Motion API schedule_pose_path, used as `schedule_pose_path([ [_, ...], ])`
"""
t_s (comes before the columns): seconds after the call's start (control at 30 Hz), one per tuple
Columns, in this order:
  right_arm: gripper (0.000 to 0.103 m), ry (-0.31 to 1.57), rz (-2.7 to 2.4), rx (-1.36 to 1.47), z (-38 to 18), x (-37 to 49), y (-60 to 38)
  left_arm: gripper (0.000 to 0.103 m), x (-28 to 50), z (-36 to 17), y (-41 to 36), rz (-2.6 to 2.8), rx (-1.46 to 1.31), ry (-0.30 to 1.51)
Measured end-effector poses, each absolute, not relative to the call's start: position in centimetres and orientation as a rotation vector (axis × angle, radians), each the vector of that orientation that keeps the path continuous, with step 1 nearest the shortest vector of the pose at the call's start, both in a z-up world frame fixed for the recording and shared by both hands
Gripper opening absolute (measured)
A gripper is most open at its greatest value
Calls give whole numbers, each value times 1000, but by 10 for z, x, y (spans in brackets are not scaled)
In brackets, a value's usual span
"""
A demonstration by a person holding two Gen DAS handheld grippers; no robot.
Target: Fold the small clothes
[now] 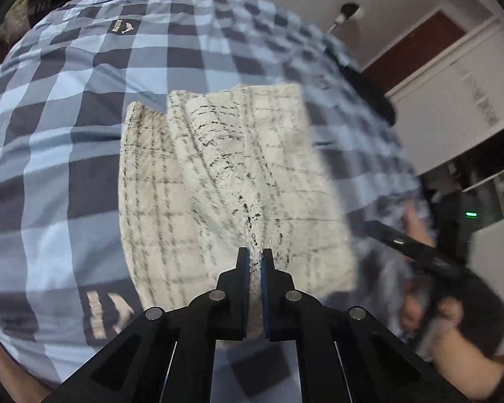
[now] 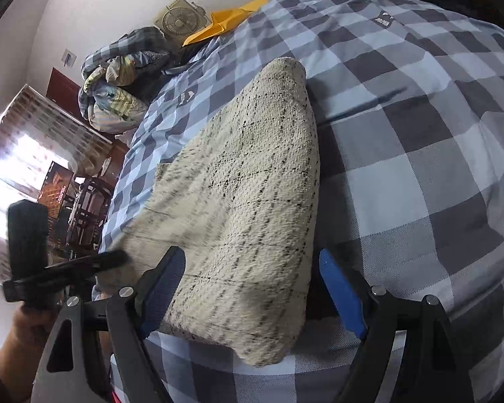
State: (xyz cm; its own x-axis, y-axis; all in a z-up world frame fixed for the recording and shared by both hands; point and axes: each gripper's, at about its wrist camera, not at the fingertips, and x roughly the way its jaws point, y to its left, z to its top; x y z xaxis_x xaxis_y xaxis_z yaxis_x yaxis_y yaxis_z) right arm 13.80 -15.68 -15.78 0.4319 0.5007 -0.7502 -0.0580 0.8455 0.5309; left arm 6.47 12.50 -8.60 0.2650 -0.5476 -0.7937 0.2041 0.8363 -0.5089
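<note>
A cream knitted cloth with thin black grid lines (image 1: pixel 225 174) lies on the blue and grey checked bedspread (image 1: pixel 50 127). My left gripper (image 1: pixel 256 258) is shut on the cloth's near edge and pulls it up into a ridge. In the right wrist view the same cloth (image 2: pixel 245 201) lies partly folded, and my right gripper (image 2: pixel 252 268) is open with its blue-padded fingers (image 2: pixel 339 288) either side of the cloth's near end. The left gripper (image 2: pixel 111 260) shows blurred at the lower left of that view. The right gripper (image 1: pixel 416 252) shows blurred at the right of the left wrist view.
A pile of bedding (image 2: pixel 117 87) sits at the far end of the bed beside a yellow envelope (image 2: pixel 228 23) and a beige fan (image 2: pixel 176 21). White shelves (image 1: pixel 470 107) stand past the bed's right edge. A window and a dark chair (image 2: pixel 87 208) lie beyond the left edge.
</note>
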Motion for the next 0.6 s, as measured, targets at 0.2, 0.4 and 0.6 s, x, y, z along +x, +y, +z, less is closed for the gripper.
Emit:
schedule_pose_path([
  [0.2, 80, 1073, 370, 484, -153, 135, -159, 4, 26, -88, 140, -510, -361, 1214],
  [0.4, 80, 1096, 350, 511, -161, 136, -163, 4, 16, -136, 164, -393, -411, 1375],
  [0.6, 80, 1120, 354, 492, -162, 135, -156, 4, 19, -139, 163, -267, -208, 1391],
])
